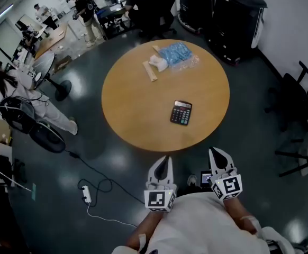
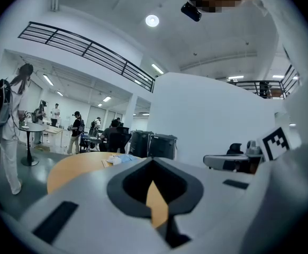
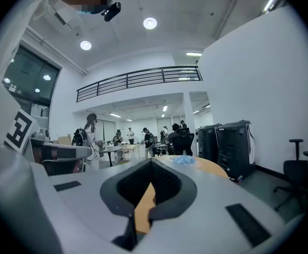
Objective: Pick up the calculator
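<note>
Closest to the person, the left gripper [image 1: 166, 163] and the right gripper [image 1: 217, 160] are held side by side in front of the body, almost level, over the dark floor. The fingers of both are pressed together at the tips and nothing is between them. Only a bit of the orange table top shows through the gap behind the tips in each gripper view.

Ahead of the fingers comes the near edge of the round table [image 1: 127, 99]. The tips have not yet reached it. Further ahead lies the calculator [image 1: 181, 112], flat on the wood with the keys up. It is well apart from both grippers, between their two lines and somewhat more on the side of the left one. The task seems to be at its beginning.

Beyond the calculator, at the far side of the table, are a blue bag [image 1: 173, 53], a white bundle [image 1: 157, 62] and a pale stick [image 1: 150, 71], far from the fingers.

The risks come from the calculator being low and flat. If the fingers arrive closed, they will only push it across the smooth wood. If they come in too level, the tips can slide over its top or press the keys, and if too steep they can knock against the table. A grip on one corner alone may let it tip out
</note>
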